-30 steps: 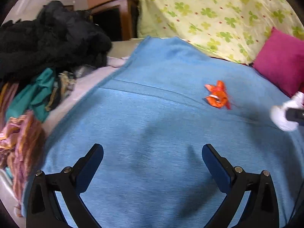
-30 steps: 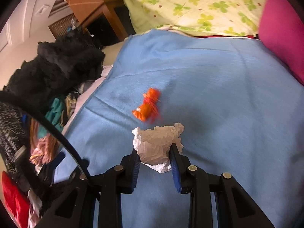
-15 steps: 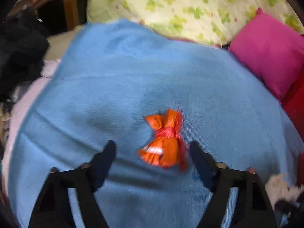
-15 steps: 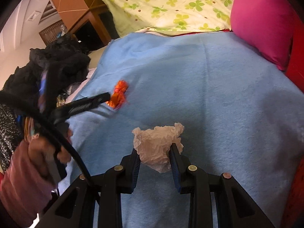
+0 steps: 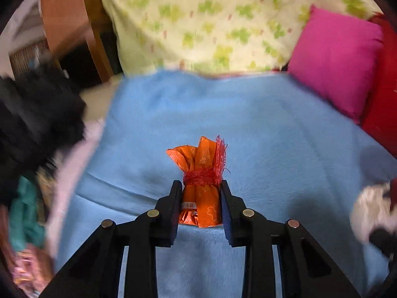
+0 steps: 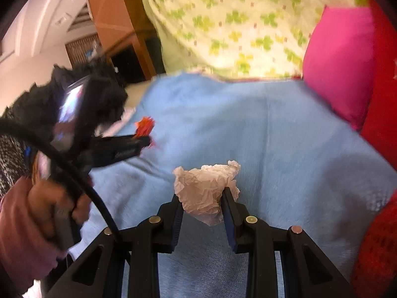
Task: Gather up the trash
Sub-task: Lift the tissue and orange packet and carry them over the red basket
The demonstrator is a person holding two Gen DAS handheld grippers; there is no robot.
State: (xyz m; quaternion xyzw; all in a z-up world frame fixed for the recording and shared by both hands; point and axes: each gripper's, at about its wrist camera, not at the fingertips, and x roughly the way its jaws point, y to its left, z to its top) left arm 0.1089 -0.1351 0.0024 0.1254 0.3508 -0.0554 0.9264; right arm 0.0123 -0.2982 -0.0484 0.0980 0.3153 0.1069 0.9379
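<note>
Spread across the bed, a blue blanket (image 5: 260, 124) fills most of what we see, with a yellow-green clover-print cloth (image 5: 211, 19) bunched up at its far edge and a pink cushion (image 5: 332, 59) at the far right, against something red (image 6: 382, 74). We see no bin, bag or other container in either view, so the trash sits only in the grippers.

Our left gripper (image 5: 198, 186) is pinched tight on an orange wrapper (image 5: 201, 181) (a crinkled packet tied round its middle with red thread), whose lower half sits between the two black fingers while its frilled top sticks out beyond them, above the blanket. From the right wrist view, that same wrapper (image 6: 145, 126) shows as an orange blur at the tip of the left gripper (image 6: 146, 140), held by a hand (image 6: 53, 203) in a pink sleeve (image 6: 22, 243), with a black cable (image 6: 74, 173) curving across in front.

Our right gripper (image 6: 202, 193) is pressed together on a crumpled white tissue (image 6: 206, 186), which bulges out past the fingers over the near part of the blanket.

On the left of the bed we see a dark fluffy heap (image 5: 37, 114) and a tangle of coloured clothes (image 5: 24, 213) beside the blanket's edge; wooden furniture (image 6: 114, 12) stands at the far left. Between the grippers the blanket lies open.
</note>
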